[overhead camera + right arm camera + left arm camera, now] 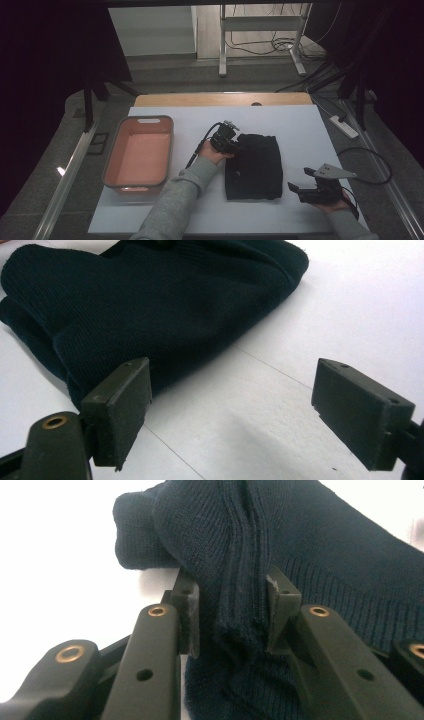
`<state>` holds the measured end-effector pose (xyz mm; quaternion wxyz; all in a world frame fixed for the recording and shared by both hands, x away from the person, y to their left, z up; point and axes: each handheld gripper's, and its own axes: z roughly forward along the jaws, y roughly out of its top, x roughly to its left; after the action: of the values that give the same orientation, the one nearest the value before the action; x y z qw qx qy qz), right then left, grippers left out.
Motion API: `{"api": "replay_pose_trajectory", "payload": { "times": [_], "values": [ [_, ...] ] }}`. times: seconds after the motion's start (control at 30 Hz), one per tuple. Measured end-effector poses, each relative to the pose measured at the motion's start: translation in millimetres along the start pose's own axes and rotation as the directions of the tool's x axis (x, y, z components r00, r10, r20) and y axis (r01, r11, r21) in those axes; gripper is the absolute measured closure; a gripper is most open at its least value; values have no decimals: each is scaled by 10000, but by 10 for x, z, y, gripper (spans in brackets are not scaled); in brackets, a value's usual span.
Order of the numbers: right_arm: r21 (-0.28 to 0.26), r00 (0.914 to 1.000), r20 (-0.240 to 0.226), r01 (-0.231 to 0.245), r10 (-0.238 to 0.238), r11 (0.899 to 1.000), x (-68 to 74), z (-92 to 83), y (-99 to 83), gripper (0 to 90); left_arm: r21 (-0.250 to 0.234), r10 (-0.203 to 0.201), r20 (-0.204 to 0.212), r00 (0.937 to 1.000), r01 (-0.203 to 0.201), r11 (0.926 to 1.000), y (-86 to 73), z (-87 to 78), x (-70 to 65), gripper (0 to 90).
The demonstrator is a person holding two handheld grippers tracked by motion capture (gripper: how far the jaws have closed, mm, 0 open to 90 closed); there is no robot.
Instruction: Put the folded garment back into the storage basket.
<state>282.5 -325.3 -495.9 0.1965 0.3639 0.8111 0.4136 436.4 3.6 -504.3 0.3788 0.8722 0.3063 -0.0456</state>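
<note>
Left jaws: my left gripper (231, 141) is clamped on a raised fold of the dark sweater (252, 167), its pads (189, 611) pressing the ribbed knit from both sides.
Right jaws: my right gripper (301, 181) stands wide apart, holding nothing; one pad (120, 405) sits just beside the sweater's edge, the other over bare worktop (300, 125).
Sweater: folded, lying right of the worktop's middle, nearer the front edge.
Basket: a pink basket (120, 150) stands by the left edge, well apart from the sweater.
High view adds: both sleeves, the basket, the whole sweater.
Gripper views add: the knit ribs and the pinched fold.
Hard to make out: from above, my left jaws are lost against the dark cloth.
</note>
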Motion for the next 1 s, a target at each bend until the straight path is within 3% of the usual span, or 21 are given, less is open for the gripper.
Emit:
{"api": "replay_pose_trajectory", "payload": {
  "times": [0.5, 0.83, 1.0],
  "values": [
    [29, 10000, 8, 28, -28, 10000, 1, 1, 0, 170, -544, -47, 552, 9985, 77, 9985, 22, -113, -38, 668],
    [25, 10000, 14, 43, -43, 10000, 3, 4, -1, 171, -930, 329, 799, 9963, -254, 9953, 51, -228, -152, 672],
    [16, 10000, 23, 45, -45, 10000, 4, 1, -1, 171, -1111, 326, 1095, 9935, -203, 9936, 47, -273, -152, 673]
  ]
}}
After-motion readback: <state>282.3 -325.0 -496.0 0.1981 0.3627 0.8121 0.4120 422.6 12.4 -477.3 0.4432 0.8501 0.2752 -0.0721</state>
